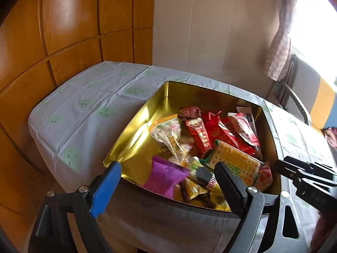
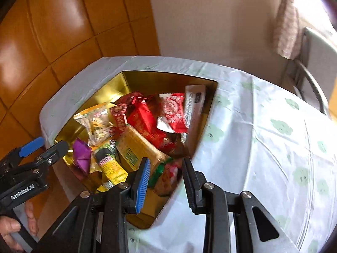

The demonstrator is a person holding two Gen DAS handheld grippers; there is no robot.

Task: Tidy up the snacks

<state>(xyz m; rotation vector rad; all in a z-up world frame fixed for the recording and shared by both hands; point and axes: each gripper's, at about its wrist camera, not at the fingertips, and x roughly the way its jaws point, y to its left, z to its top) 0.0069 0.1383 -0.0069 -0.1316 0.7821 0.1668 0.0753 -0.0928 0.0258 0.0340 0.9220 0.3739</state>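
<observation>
Inspection from my remote station. The left gripper stands spread wide at the bottom of the left wrist view. Its blue pad is over the near left corner of the tin and its black pad is over the snack pile; nothing is pinched between them. The right gripper is closed down to a narrow slot at the bottom centre of the right wrist view. It grips nothing and is poised above the near edge of the tin. A hand holds the left gripper's handle in the lower left corner of that view. The tin is square, dark outside and gold inside, and sits open on a table covered by a white tablecloth with pale green prints. All snacks I can see lie inside the tin, heaped toward its right and near sides, with the far left of its floor bare. A purple packet lies nearest the left gripper. A cracker pack lies to its right, red packets behind that, and a clear bag at centre left. A white stick packet leans on the right wall. Orange wood panelling fills the upper left. A curtain hangs at the upper right.
</observation>
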